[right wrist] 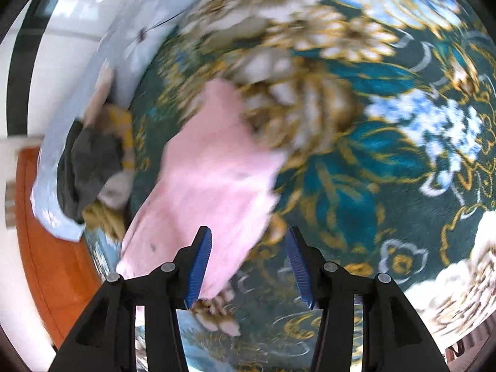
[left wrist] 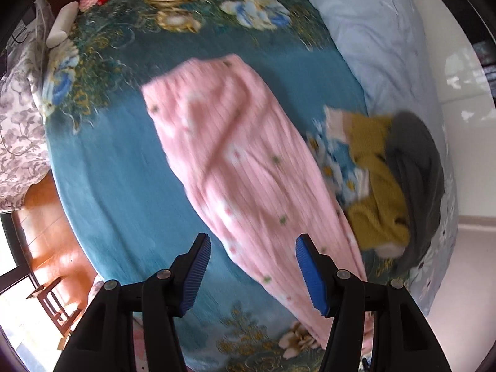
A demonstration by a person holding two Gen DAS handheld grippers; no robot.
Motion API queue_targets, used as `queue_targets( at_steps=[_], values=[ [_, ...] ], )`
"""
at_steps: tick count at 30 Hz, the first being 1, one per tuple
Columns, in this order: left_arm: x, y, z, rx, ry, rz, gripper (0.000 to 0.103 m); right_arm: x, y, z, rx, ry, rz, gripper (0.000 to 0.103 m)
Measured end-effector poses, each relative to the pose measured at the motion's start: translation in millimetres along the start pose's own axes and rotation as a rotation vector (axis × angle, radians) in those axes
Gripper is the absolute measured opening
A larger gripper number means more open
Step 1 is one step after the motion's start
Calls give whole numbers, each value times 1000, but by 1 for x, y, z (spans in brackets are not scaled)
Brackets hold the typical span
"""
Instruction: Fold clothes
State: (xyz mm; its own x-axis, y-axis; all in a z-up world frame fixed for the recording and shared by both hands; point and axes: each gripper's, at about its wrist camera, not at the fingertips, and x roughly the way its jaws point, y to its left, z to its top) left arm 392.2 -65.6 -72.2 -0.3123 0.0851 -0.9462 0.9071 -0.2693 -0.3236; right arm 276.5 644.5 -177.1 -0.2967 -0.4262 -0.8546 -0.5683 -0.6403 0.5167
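**Pink garment spread on the bed, both tools empty**

Pink garment (left wrist: 248,167), ribbed with small flower prints, lies stretched lengthwise on a teal floral bedspread (left wrist: 124,161) that covers the bed. In the left wrist view it runs diagonally from the middle of the bed down toward the near edge, its lower end passing just behind the right blue pad of the left hand-held gripper (left wrist: 252,274). That tool's jaws are spread wide with nothing between them; it hangs above the cloth.

Beside the pink piece, toward the pale blue quilt (left wrist: 372,31), sits a heap of other clothes: a mustard yellow item (left wrist: 378,204) and a dark grey one (left wrist: 418,167) lying on top of it.

From the right wrist view, heavily blurred, the pink garment (right wrist: 210,179) lies below and partly behind the left pad of the right hand-held gripper (right wrist: 248,263), whose jaws likewise stand apart and hold nothing. The grey and yellow heap (right wrist: 93,167) shows at the left, next to the quilt (right wrist: 130,37). Orange-brown floor (right wrist: 52,263) is visible past the bed's edge.
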Motion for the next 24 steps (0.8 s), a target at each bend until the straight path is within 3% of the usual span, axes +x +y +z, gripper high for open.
queue_targets(
  at_steps=[4, 7, 11, 17, 21, 24],
  values=[
    [3, 50, 51, -45, 6, -26, 61, 24, 82, -37, -83, 7, 1, 51],
    [13, 80, 98, -23, 35, -45, 61, 50, 151, -70, -145, 23, 2, 51],
    [33, 83, 140, 17, 94, -120, 61, 90, 243, -120, -226, 57, 1, 51],
    [64, 86, 202, 78, 182, -235, 70, 179, 378, -222, -338, 222, -9, 51],
    [85, 88, 243, 118, 241, -312, 78, 198, 416, -261, -434, 296, -69, 54],
    [114, 83, 261, 81, 303, -337, 80, 200, 424, -272, -482, 325, -163, 55]
  ],
)
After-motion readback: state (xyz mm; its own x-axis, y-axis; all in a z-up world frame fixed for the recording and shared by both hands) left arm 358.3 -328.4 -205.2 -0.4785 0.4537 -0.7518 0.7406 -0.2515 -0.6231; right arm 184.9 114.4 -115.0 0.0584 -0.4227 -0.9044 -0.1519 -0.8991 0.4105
